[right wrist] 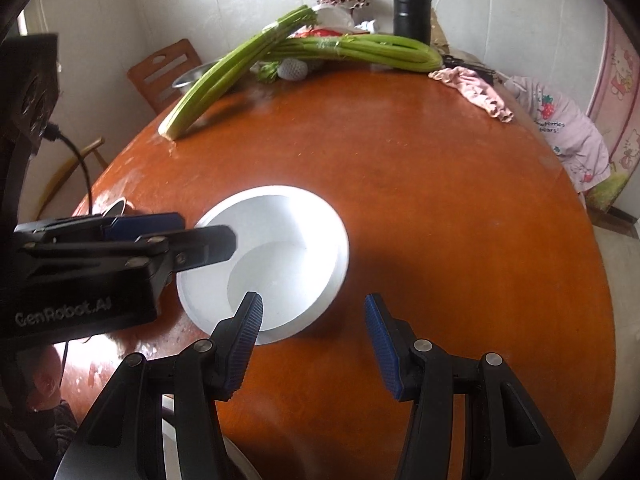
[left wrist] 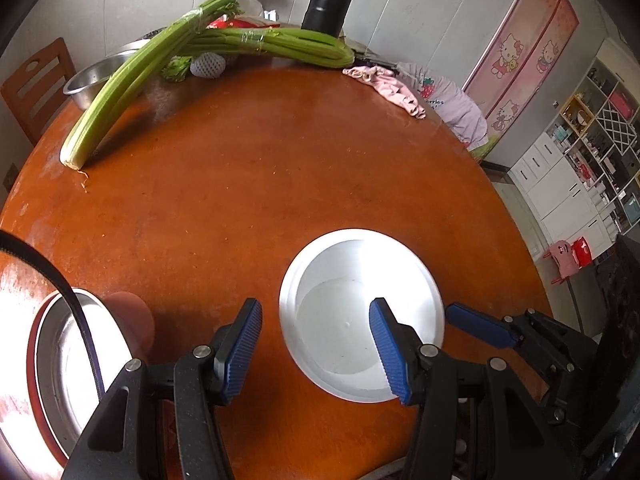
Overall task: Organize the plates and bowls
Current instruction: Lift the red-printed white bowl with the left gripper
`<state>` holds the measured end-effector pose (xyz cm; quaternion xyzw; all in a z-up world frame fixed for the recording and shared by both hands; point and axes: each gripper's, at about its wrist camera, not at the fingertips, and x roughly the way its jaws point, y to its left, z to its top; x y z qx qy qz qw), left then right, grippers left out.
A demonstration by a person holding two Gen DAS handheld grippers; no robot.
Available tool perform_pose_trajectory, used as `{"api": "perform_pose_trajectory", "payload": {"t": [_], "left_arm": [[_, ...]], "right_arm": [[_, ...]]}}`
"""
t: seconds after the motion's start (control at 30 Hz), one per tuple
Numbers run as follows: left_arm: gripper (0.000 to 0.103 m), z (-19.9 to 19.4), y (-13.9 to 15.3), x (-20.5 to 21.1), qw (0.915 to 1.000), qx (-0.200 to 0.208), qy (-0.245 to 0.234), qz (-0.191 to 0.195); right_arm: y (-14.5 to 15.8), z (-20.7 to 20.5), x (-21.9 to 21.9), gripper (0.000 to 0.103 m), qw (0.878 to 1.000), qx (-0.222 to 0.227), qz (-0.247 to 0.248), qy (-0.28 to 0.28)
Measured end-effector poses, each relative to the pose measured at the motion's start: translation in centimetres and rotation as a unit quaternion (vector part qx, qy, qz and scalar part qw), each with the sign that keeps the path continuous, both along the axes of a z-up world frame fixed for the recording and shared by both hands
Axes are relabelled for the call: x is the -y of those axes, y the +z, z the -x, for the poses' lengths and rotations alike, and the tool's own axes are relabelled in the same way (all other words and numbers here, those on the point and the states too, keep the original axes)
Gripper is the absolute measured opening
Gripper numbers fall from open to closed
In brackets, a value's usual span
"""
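A white deep plate (left wrist: pixel 362 314) sits on the round orange-brown table (left wrist: pixel 248 176); it also shows in the right wrist view (right wrist: pixel 264 260). My left gripper (left wrist: pixel 316 344) is open, its right finger over the plate's rim and its left finger over bare table. My right gripper (right wrist: pixel 312 340) is open just beyond the plate's near right rim, holding nothing. It also shows in the left wrist view (left wrist: pixel 476 326), and the left gripper shows in the right wrist view (right wrist: pixel 184 236) over the plate's left edge. A steel dish with a red rim (left wrist: pixel 60 364) lies at the near left.
Celery bunches (left wrist: pixel 132 80), a steel bowl (left wrist: pixel 86 80), a foam-netted fruit (left wrist: pixel 208 65), a black flask (left wrist: pixel 330 0) and pink clothes (left wrist: pixel 384 88) crowd the table's far side. A wooden chair (left wrist: pixel 36 84) stands at far left. A black cable (left wrist: pixel 52 276) crosses the steel dish.
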<state>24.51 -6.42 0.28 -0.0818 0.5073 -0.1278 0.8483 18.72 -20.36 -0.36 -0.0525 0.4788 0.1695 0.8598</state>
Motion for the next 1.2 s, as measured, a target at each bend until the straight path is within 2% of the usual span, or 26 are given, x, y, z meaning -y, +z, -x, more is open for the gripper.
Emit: {"api": "perform_pose_trajectory", "payload": {"t": [0.3,0.6,0.77,1.2], "left_arm": [[0.055,-0.3,-1.1,0.3,0.9998,-0.018,-0.008,0.005],[0.055,-0.3,-2.3,1.3,0.9979,-0.047,-0.037,0.024],[0.055,-0.2,-2.1,1.3,0.9981,-0.043,-0.036,0.027],[0.055,2.0,1.3,1.5,0.9990,-0.002,-0.038,0.025]], "right_arm": [[-0.6,-0.3,-0.7,0.055,1.000,-0.014,-0.011,0.011],[-0.8,0.0,-1.3,0.055,0.999,-0.023,-0.014,0.026],[-0.6,0.2,-1.5,0.055,0.999,-0.020,-0.013,0.027],[1.8,1.9,-1.4,0.055,0.999,0.011,-0.019,0.029]]}}
